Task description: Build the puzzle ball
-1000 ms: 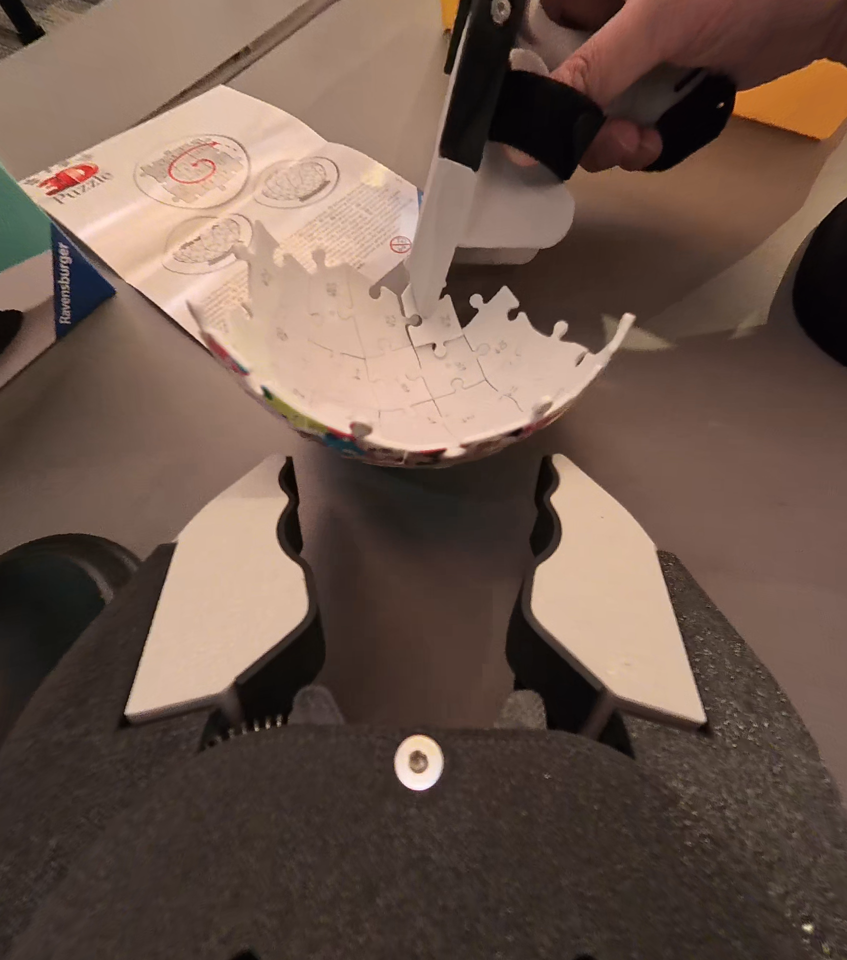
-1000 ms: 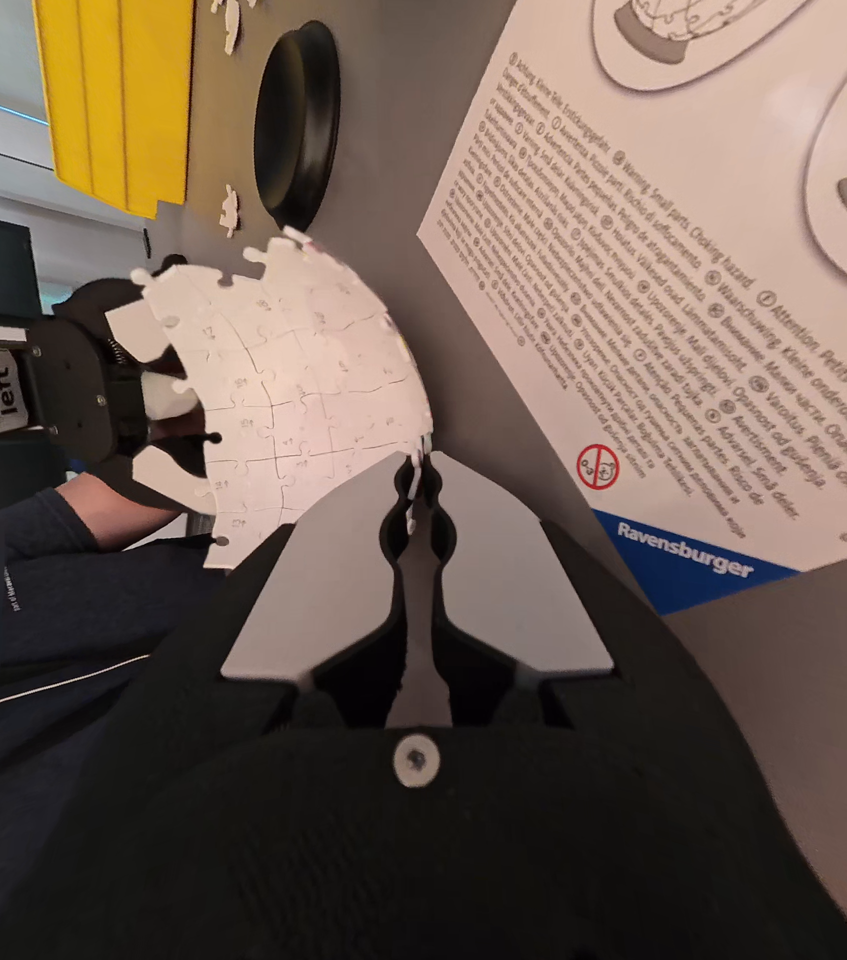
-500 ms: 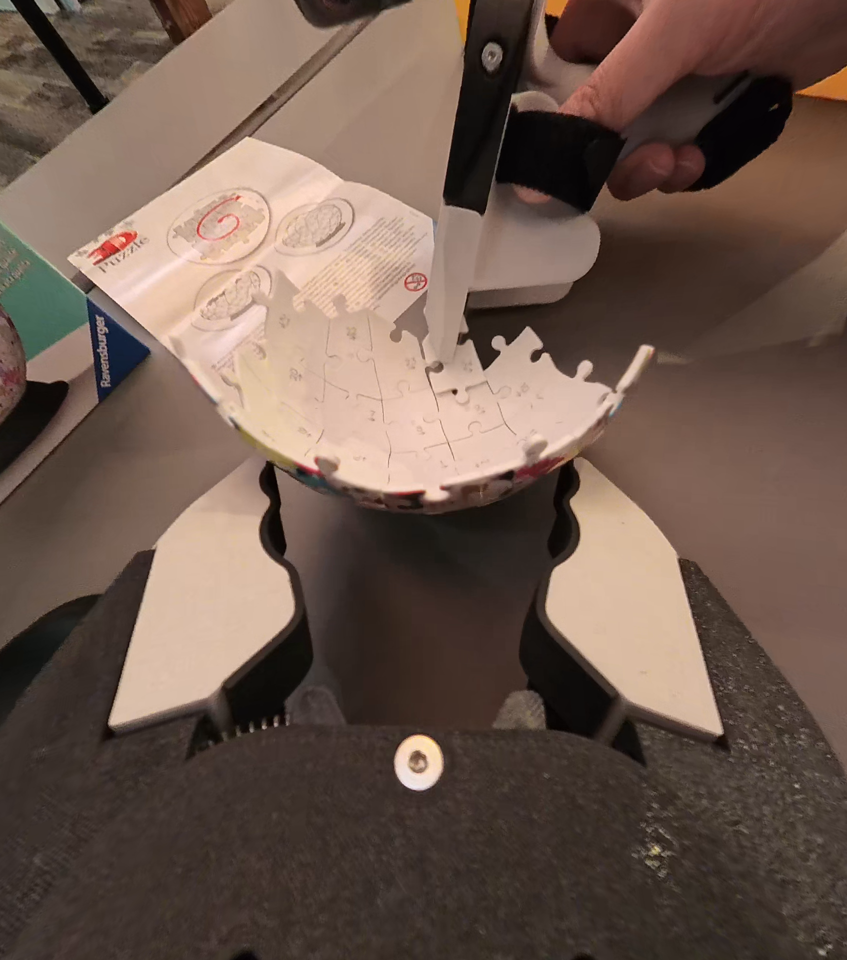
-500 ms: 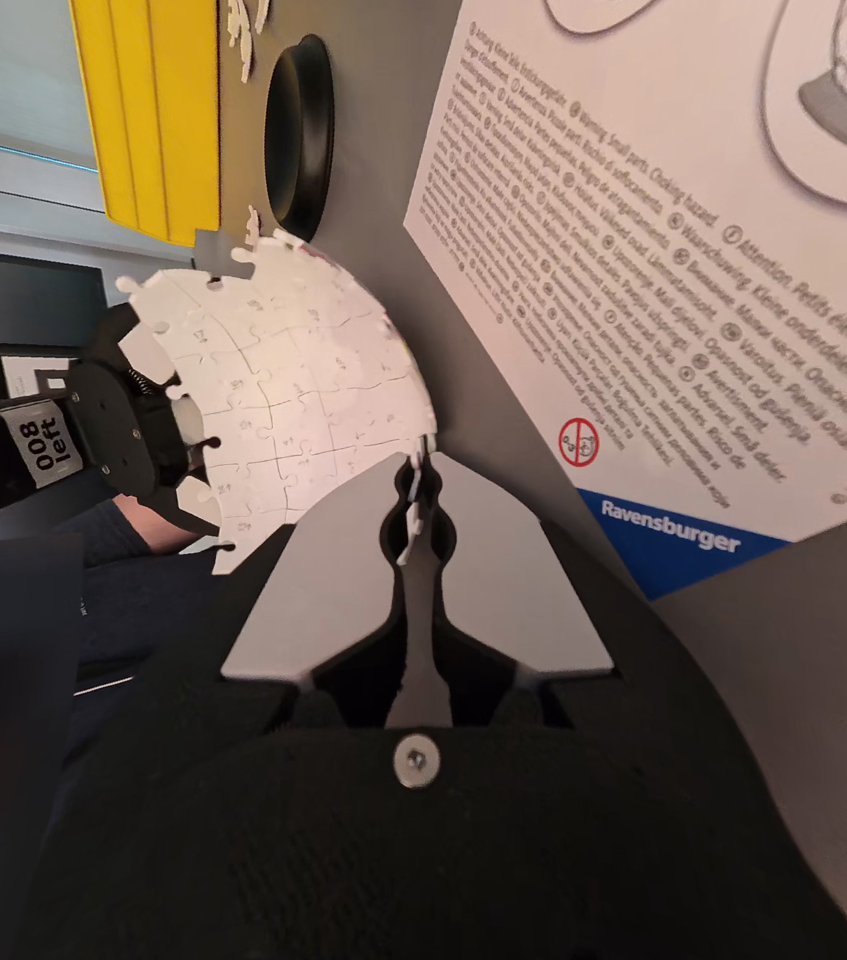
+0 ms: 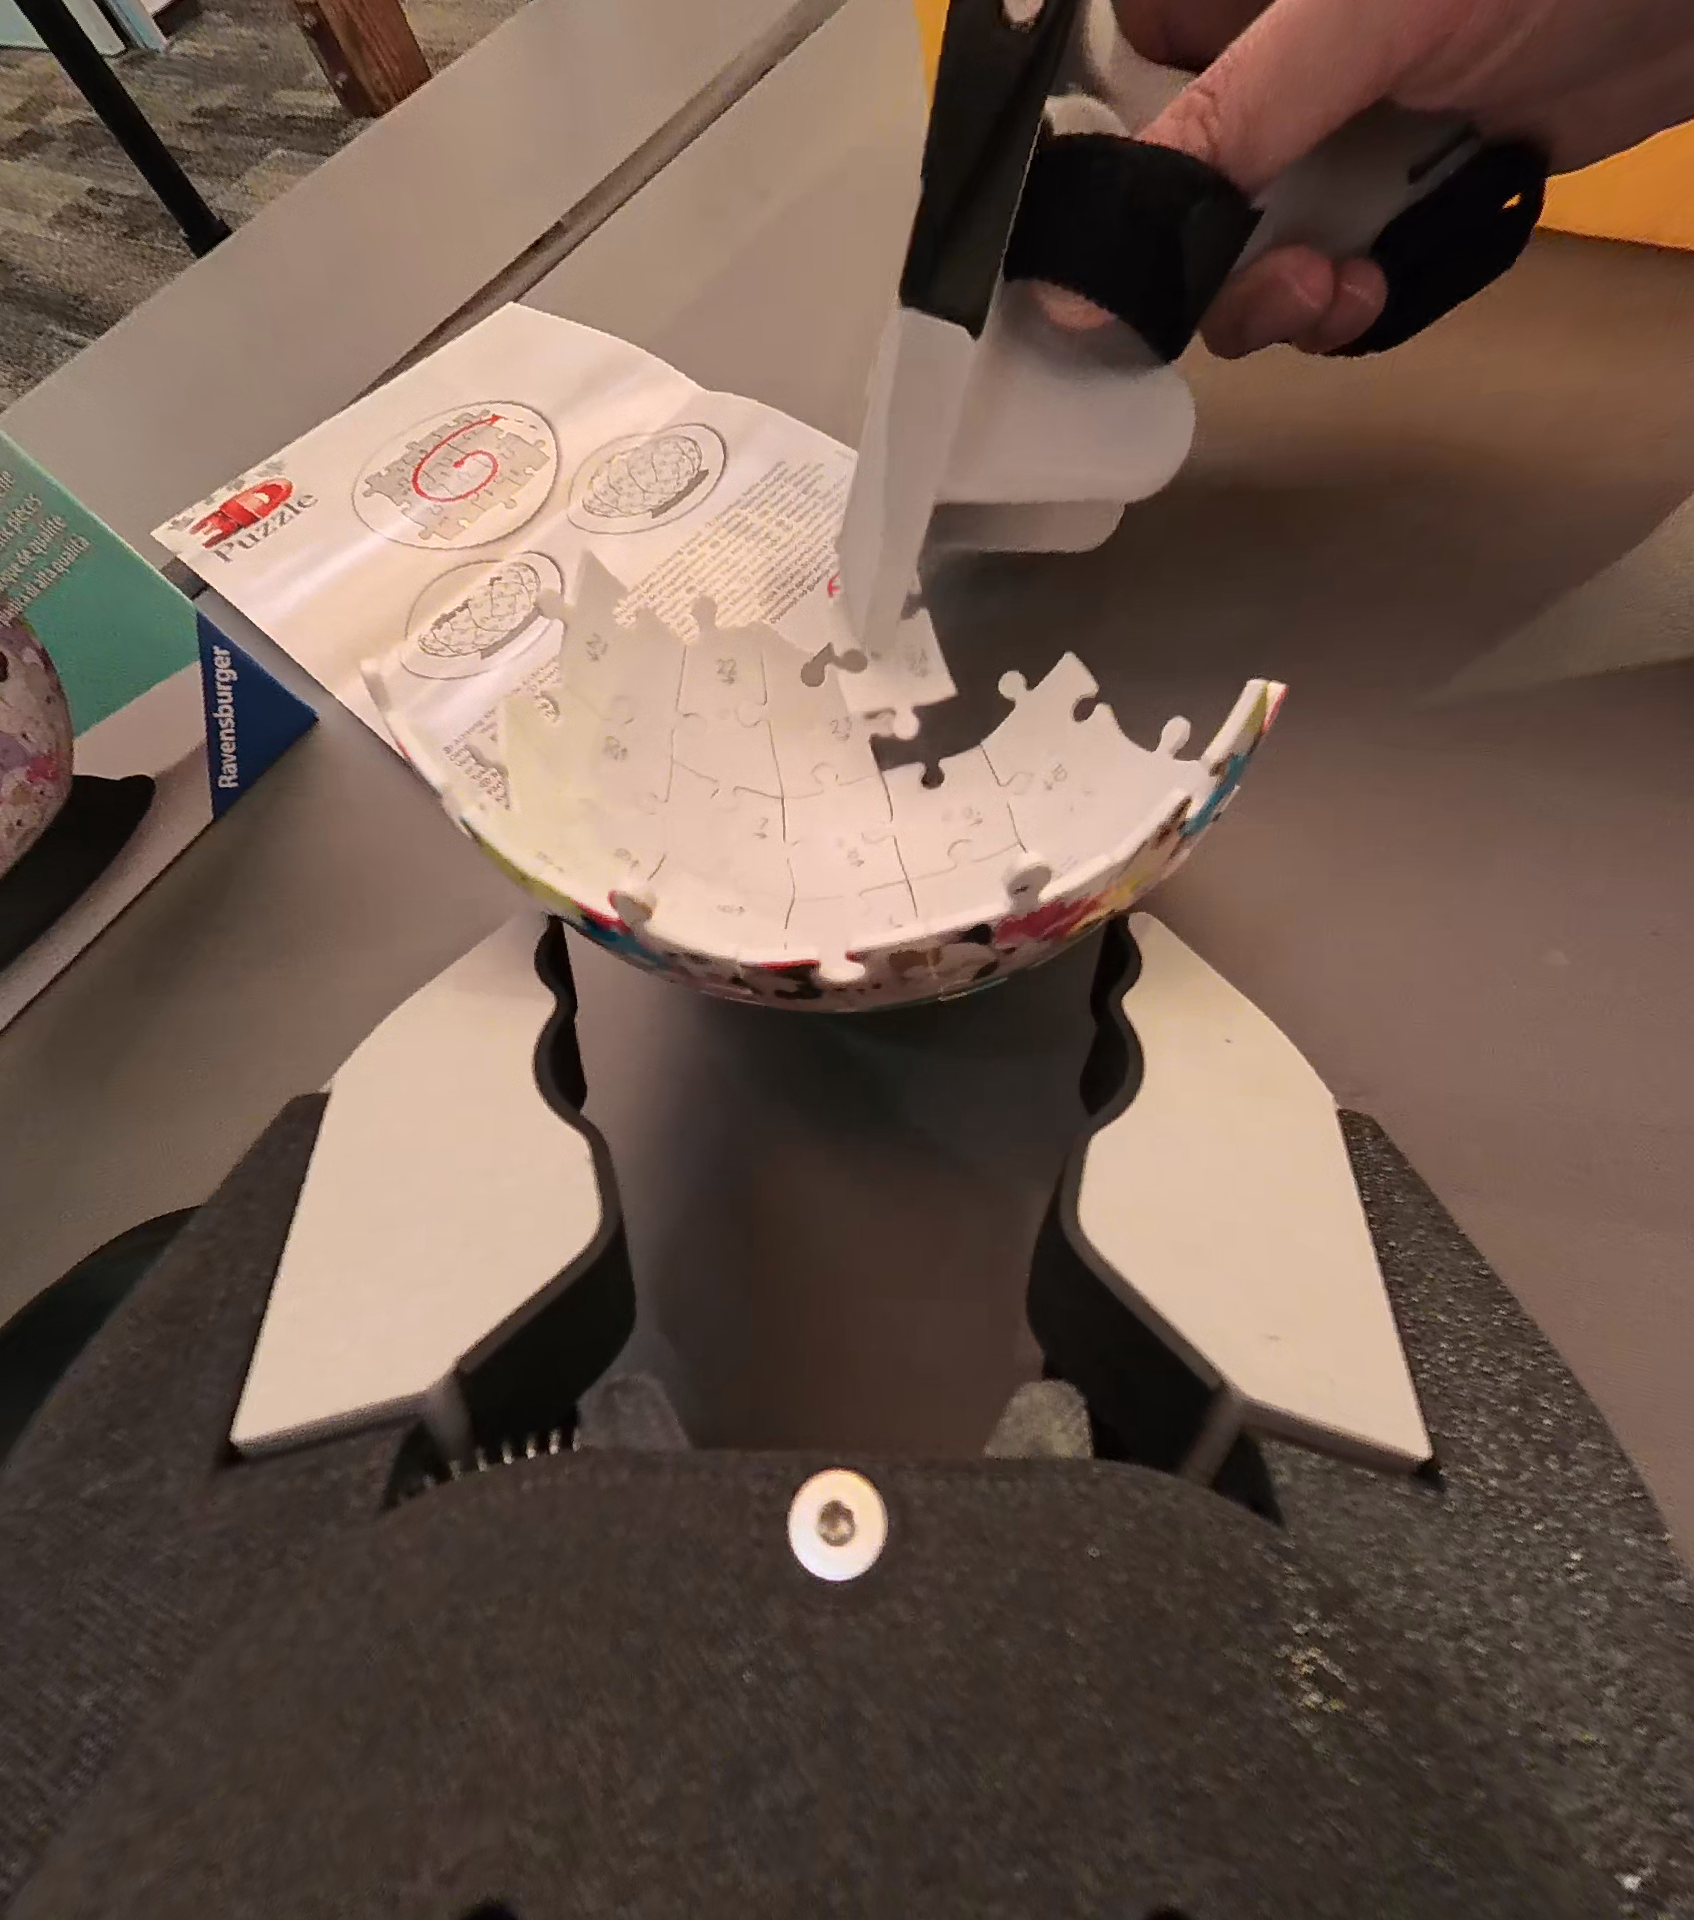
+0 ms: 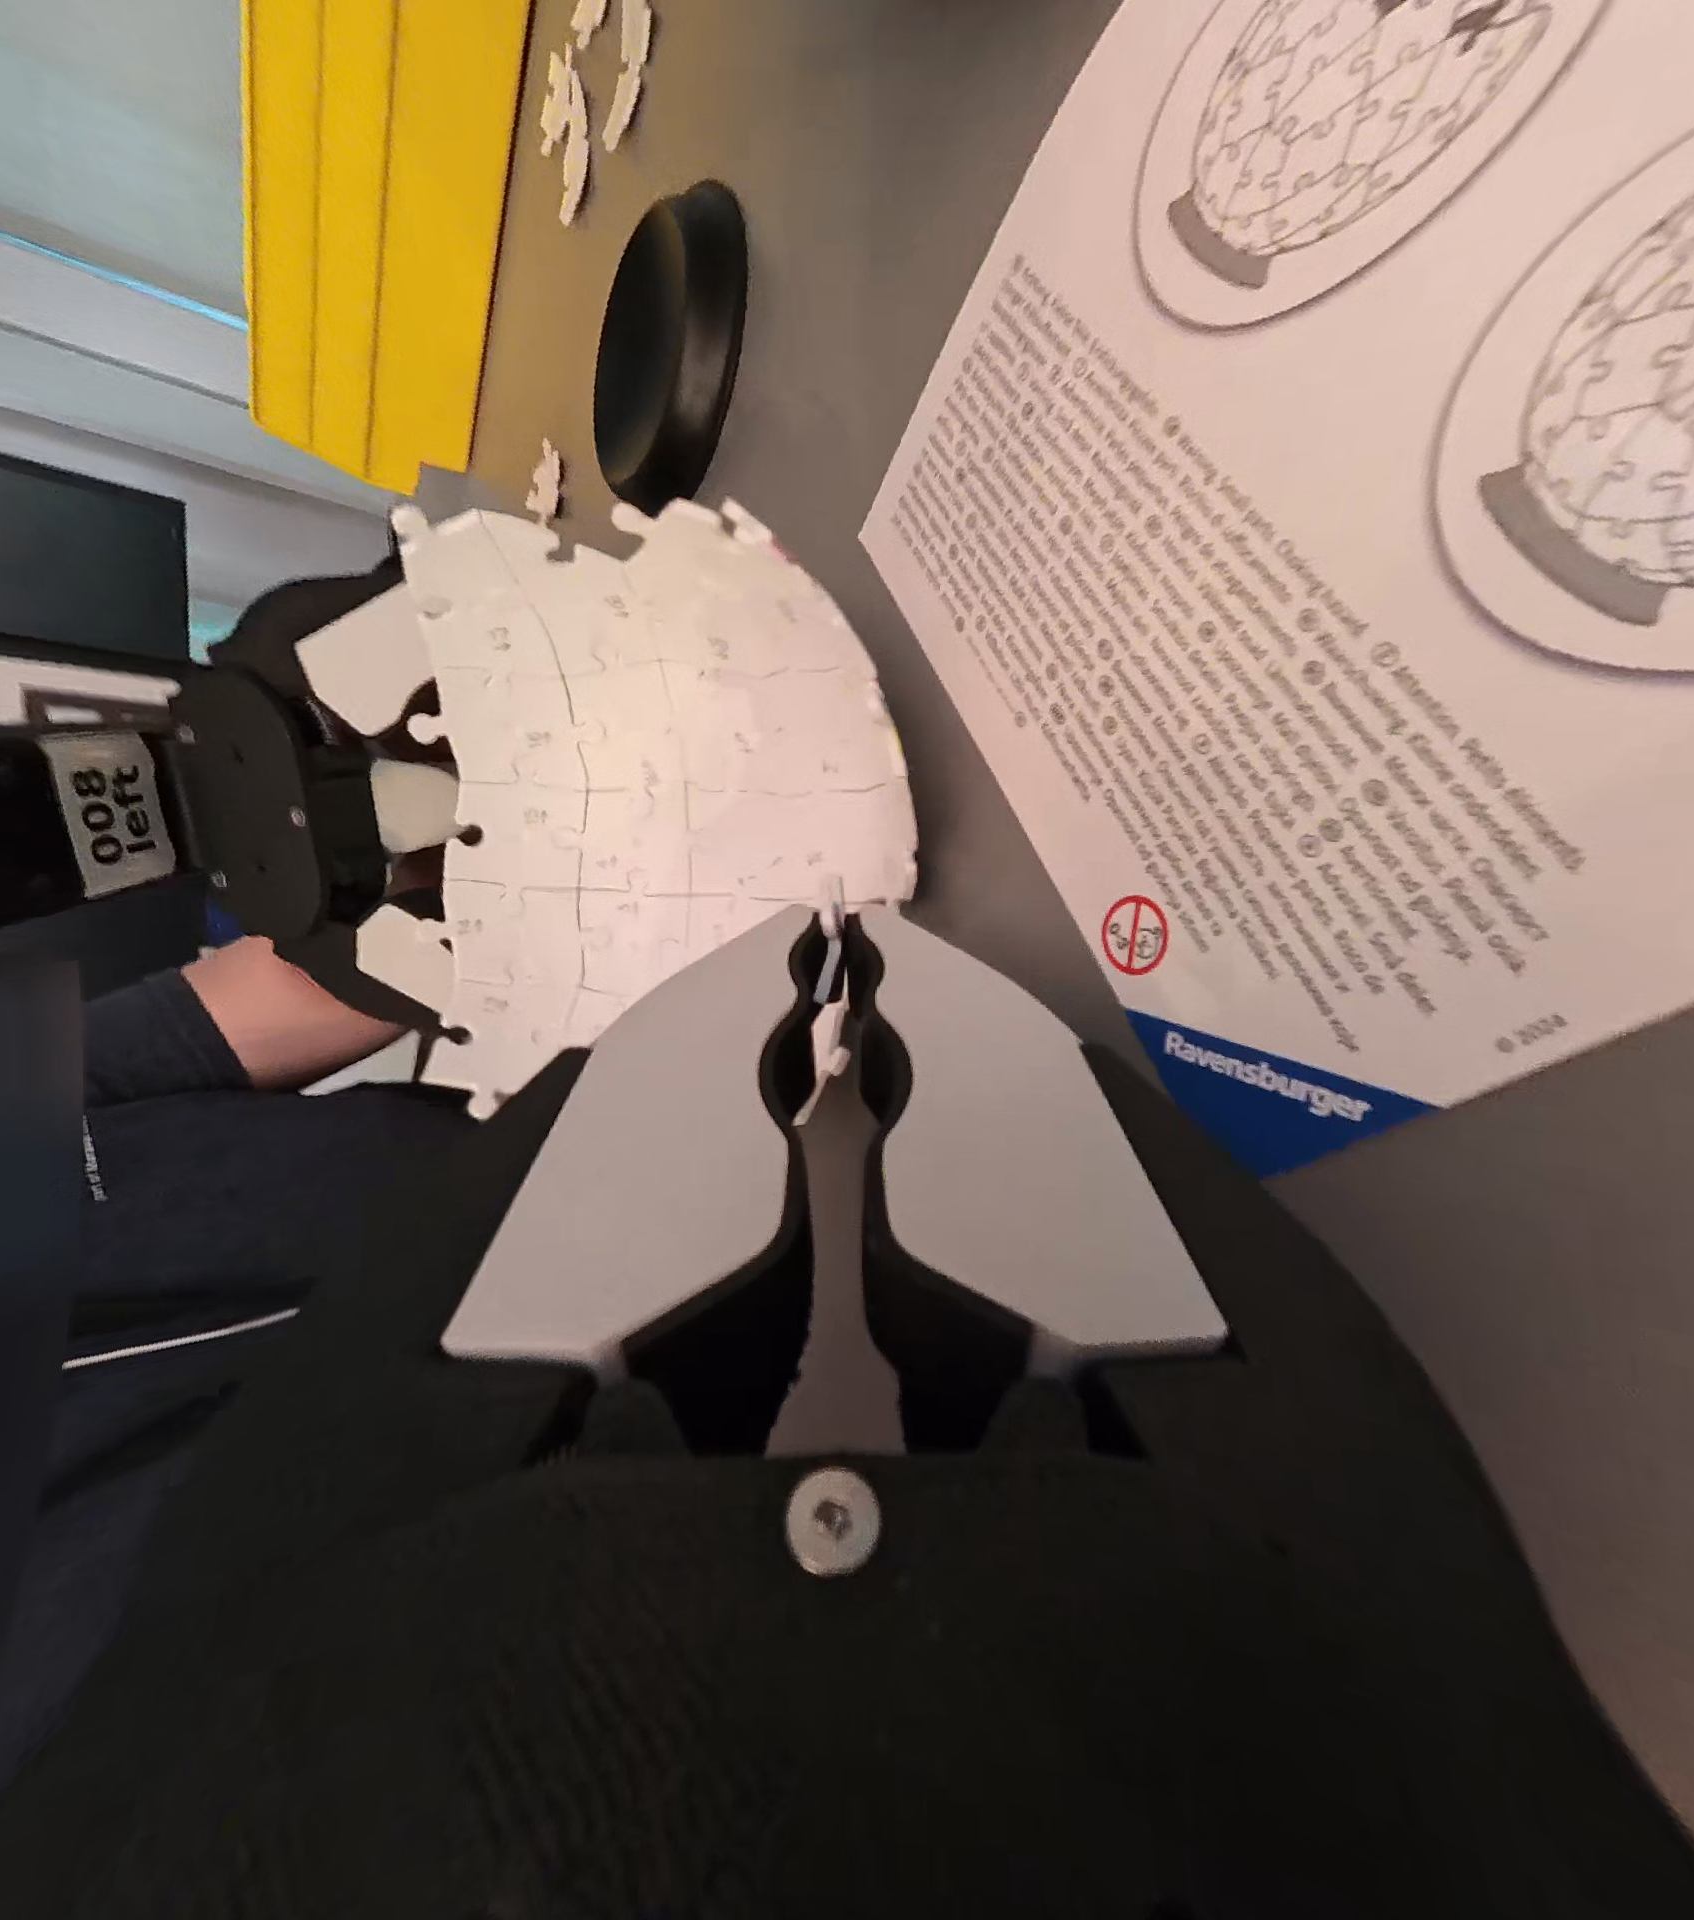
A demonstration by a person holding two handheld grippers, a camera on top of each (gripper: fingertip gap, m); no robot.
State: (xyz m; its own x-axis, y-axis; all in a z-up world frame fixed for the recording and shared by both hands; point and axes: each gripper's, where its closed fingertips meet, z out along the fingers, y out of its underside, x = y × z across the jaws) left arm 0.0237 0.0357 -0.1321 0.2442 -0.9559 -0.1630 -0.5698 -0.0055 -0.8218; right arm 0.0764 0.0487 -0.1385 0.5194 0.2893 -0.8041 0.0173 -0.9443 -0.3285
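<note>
R gripper clamped on loose piece at far rim of half-built ball. L gripper jaws apart, tips either side of ball's near underside, on grey table.

Matt white puzzle ball shell, glossy printed outside; creased paper leaflet; smooth grey matt surface; left tool w/ rough black foam-like body.
</note>
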